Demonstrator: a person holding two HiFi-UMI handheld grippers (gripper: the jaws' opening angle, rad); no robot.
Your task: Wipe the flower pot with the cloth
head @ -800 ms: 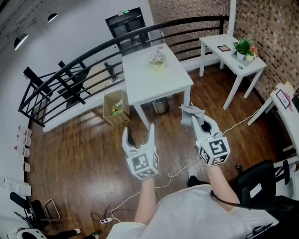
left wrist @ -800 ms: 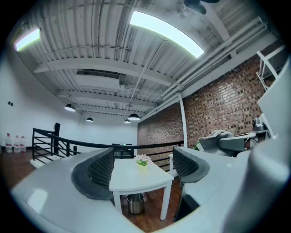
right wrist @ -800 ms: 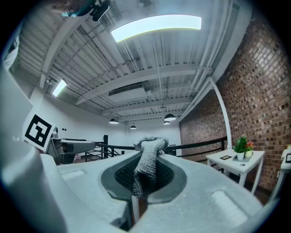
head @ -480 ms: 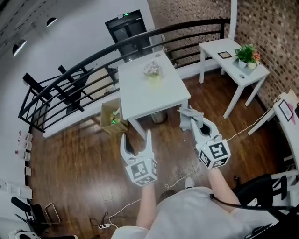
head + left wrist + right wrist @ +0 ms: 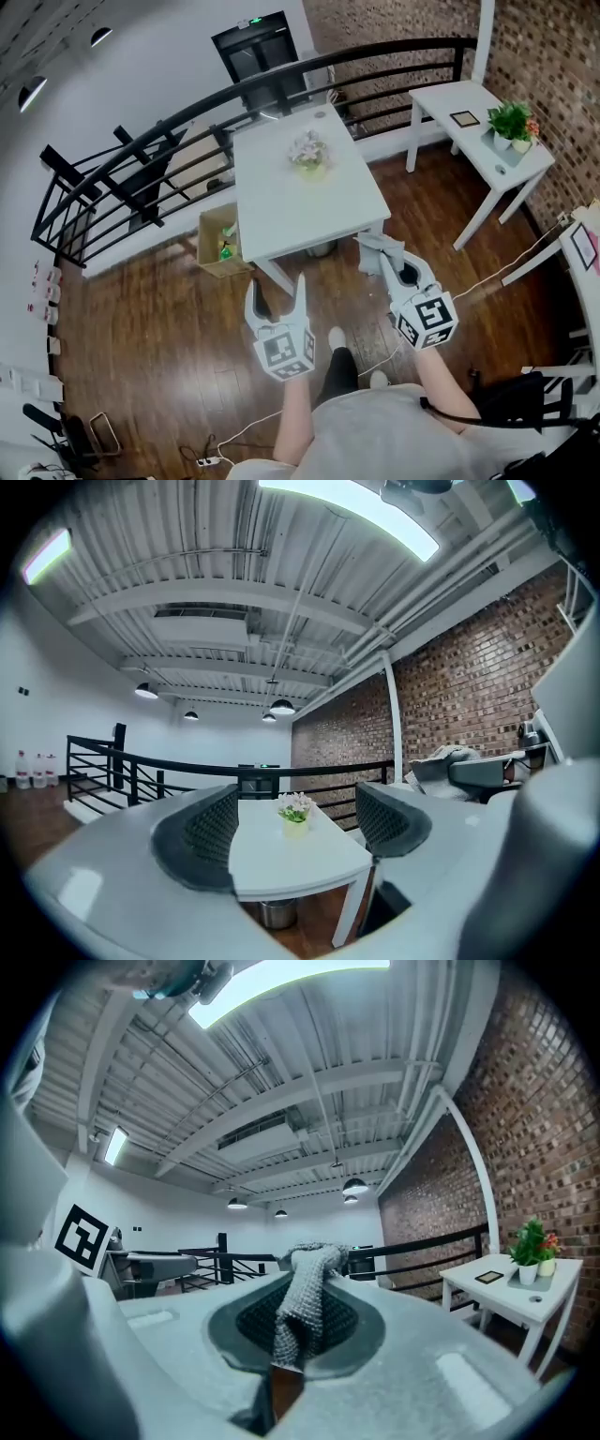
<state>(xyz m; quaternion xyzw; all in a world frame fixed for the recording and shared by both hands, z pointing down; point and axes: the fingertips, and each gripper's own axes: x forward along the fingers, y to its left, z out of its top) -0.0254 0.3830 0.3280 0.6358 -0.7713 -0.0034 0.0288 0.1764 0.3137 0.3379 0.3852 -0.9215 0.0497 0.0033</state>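
Loft-style office mezzanine: a bare brick wall [image 5: 553, 37] meets a dark wooden floor [image 5: 159, 356], and a curved black railing [image 5: 187, 112] guards the open edge. A large white table [image 5: 281, 211] stands in the middle, with a smaller side table [image 5: 469, 103] bearing a potted plant [image 5: 512, 120] against the brick. Overhead run exposed white beams [image 5: 234, 592], pendant lamps [image 5: 281, 706] and a strip light [image 5: 356, 508]. A green exit sign [image 5: 255, 21] tops the dark door [image 5: 267, 52], and a black chair [image 5: 525, 398] stands at the lower right.
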